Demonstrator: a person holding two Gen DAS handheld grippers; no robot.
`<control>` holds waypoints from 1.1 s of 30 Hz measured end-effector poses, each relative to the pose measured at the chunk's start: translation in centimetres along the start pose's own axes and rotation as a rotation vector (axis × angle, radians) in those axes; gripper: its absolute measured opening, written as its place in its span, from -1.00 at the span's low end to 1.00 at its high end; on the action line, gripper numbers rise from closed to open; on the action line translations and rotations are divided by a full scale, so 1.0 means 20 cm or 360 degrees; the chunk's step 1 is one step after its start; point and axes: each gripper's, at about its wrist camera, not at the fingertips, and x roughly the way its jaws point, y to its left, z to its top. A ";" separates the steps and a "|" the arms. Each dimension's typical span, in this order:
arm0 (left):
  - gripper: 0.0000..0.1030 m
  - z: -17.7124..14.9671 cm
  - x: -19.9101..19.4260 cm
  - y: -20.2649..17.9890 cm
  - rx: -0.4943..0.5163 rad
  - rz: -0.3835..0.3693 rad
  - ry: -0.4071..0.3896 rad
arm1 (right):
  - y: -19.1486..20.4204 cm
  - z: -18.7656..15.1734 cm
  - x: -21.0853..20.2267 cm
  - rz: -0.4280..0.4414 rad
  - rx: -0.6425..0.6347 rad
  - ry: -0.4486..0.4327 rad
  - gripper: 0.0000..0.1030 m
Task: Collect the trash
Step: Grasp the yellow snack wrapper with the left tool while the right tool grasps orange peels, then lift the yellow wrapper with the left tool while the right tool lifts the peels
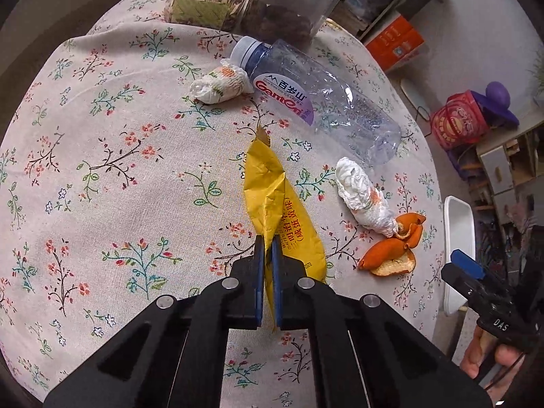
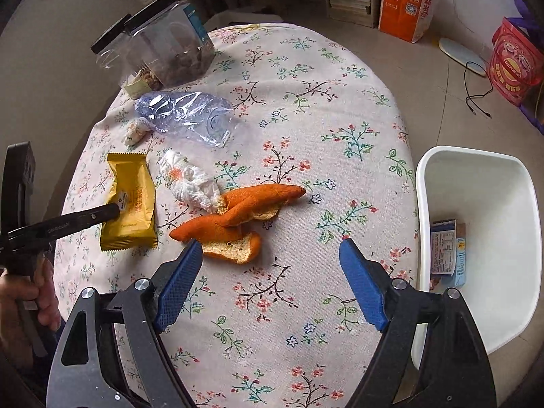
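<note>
My left gripper (image 1: 268,241) is shut on the edge of a yellow snack wrapper (image 1: 272,200), which also shows in the right wrist view (image 2: 131,200) with the left gripper (image 2: 114,211) on it. My right gripper (image 2: 268,248) is open and empty, just short of the orange peel (image 2: 238,214); the peel also shows in the left wrist view (image 1: 394,251). A crumpled tissue (image 2: 190,182) touches the peel. An empty plastic bottle (image 1: 323,98) lies beyond, with a second tissue ball (image 1: 221,83) by its cap. A white bin (image 2: 476,238) stands at the table's right edge.
Two clear jars (image 2: 163,51) stand at the table's far edge. The bin holds a small carton (image 2: 448,251). The floral tablecloth (image 2: 306,119) covers the round table. Boxes (image 2: 404,3), a red bag (image 2: 513,61) and a cable lie on the floor beyond.
</note>
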 end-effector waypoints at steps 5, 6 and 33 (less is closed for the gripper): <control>-0.96 0.00 -0.07 0.00 0.0003 -0.0044 -0.0055 | 0.04 -0.04 0.13 0.0091 0.0076 0.0122 0.24; -0.96 0.00 -0.08 0.00 -0.0006 -0.0051 -0.0063 | 0.05 -0.04 0.15 0.0104 0.0094 0.0136 0.21; -0.96 0.03 -0.30 -0.18 0.0130 -0.0160 -0.0373 | 0.10 0.03 -0.25 0.0200 -0.0016 -0.0228 -0.85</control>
